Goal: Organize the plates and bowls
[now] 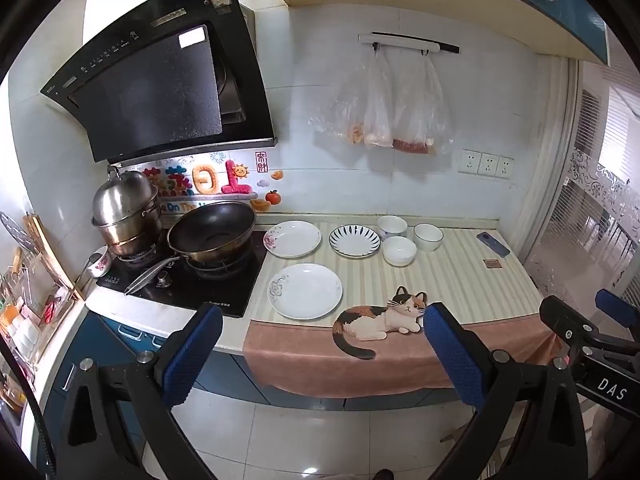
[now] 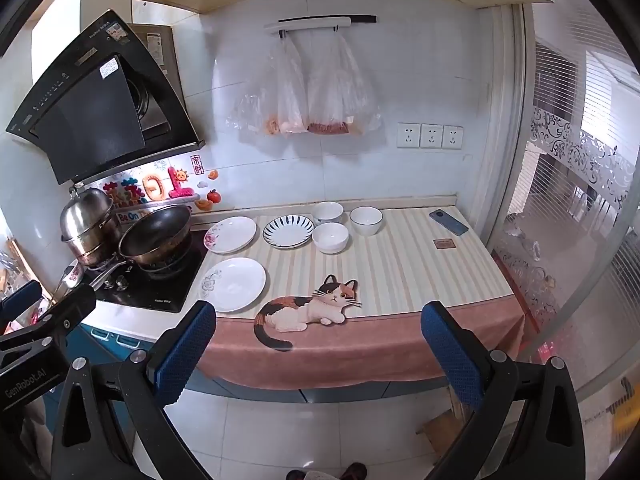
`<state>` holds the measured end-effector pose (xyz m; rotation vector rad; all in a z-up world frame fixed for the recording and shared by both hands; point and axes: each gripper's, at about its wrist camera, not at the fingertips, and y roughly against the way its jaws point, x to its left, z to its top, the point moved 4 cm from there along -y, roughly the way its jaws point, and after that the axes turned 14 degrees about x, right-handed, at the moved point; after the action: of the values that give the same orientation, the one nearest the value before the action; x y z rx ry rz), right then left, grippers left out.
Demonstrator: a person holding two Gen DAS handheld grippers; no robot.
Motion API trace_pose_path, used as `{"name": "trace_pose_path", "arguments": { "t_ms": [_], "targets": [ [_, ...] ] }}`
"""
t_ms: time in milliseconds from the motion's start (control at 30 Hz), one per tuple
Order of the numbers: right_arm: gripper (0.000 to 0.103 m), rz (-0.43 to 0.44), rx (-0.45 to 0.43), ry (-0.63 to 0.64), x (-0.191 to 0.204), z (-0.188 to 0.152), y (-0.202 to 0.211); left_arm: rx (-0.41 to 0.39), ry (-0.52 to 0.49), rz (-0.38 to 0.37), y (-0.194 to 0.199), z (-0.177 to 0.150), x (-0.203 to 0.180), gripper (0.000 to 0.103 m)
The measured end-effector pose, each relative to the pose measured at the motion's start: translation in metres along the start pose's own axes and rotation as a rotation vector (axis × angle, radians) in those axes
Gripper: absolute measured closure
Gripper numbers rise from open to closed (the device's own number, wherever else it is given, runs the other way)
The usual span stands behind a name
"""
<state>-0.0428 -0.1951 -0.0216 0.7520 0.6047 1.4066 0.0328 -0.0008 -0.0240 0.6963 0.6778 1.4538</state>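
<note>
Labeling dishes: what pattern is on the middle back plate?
Dark blue radial strokes around a white centre on the plate; clearest in the right wrist view.

Both tools wear blue textured pads (image 1: pixel 192 356) on black frames. Ahead of the left tool (image 1: pixel 322 356) lies a white plate (image 1: pixel 306 290) with a grey flower at its rim; beyond it sits a white plate with pink flowers (image 1: pixel 293 238), and right of that a white plate with dark blue rays (image 1: pixel 354 241). Three bowls (image 1: pixel 399 250) are white, the far-right one dark-rimmed. The cloth (image 2: pixel 400 272) on the desk is cream-striped with a pink edge and a calico cat (image 2: pixel 308 310). The wok (image 2: pixel 156 232) is black.
</note>
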Motion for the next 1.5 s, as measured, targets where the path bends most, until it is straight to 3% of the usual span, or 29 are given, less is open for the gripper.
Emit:
{"name": "trace_pose_path", "arguments": {
  "t_ms": [1500],
  "targets": [
    [0.000, 0.001, 0.004, 0.002, 0.003, 0.009, -0.003, -0.001, 0.005, -0.005, -0.001, 0.003, -0.005, 0.000]
  ]
}}
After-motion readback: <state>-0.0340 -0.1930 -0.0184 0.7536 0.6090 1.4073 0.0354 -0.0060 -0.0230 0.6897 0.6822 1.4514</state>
